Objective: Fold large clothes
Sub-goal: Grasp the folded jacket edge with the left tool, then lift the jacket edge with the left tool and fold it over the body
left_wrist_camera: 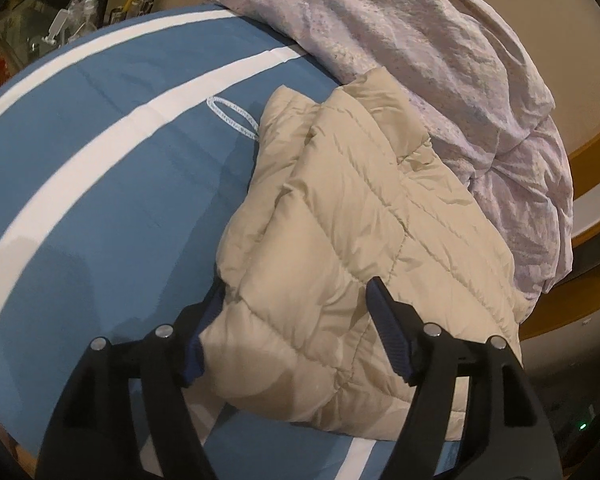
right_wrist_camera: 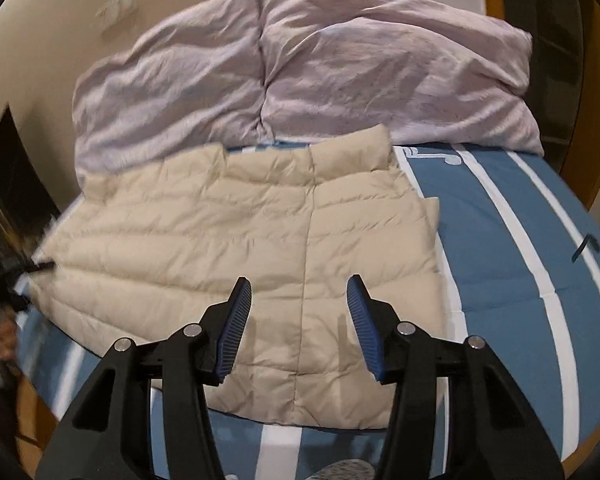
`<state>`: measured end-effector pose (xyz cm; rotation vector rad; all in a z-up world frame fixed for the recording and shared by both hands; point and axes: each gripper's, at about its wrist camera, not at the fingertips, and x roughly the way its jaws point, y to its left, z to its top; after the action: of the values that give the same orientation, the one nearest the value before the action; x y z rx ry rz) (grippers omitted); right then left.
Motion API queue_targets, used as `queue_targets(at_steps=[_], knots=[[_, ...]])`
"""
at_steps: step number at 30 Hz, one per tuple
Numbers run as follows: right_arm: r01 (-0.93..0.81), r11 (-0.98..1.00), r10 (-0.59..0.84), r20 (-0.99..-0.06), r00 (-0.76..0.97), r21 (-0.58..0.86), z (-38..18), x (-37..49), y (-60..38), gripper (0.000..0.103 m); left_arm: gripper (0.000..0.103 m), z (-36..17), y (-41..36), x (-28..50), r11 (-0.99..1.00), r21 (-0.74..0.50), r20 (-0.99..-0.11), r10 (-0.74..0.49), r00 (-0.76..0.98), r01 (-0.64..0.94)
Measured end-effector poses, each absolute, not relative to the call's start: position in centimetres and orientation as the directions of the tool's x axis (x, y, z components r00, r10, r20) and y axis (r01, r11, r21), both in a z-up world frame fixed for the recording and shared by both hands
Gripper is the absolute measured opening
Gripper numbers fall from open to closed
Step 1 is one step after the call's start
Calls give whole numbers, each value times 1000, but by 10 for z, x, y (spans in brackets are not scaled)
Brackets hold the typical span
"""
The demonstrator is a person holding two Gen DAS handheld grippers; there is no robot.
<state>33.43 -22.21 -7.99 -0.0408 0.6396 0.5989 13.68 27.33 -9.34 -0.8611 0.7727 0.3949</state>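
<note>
On the bed [right_wrist_camera: 512, 240], the jacket [right_wrist_camera: 240, 248] lies folded at 12 o'clock of my right claw [right_wrist_camera: 298, 320], jaws apart, empty. My left claw [left_wrist_camera: 296, 340] straddles its edge, unclamped. A fold looks just laid; next I'd judge a fresh grip on the hem.

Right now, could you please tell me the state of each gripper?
Left gripper: open, astride the folded beige quilted puffer jacket.
Right gripper: open, holding nothing.

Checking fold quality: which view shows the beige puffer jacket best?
Right wrist: the beige puffer jacket shows nearly whole, flat on the bed. Left wrist sees it side-on, its near edge hidden by the fingers.
</note>
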Motion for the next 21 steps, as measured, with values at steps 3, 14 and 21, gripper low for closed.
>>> queue_targets(at_steps=[3, 14, 21], knots=[[-522, 848, 470, -583, 663, 90, -92, 330, -223, 52, 69, -97, 273, 137, 589, -547, -736, -2, 677, -594], [-515, 857, 407, -644, 648, 23, -136, 338, -204, 52, 45, -99, 270, 142, 544, -594, -709, -5, 705, -593], [-519, 854, 413, -650, 638, 34, -137, 339, -204, 52, 16, -85, 269, 141, 531, -653, -653, -33, 757, -540]])
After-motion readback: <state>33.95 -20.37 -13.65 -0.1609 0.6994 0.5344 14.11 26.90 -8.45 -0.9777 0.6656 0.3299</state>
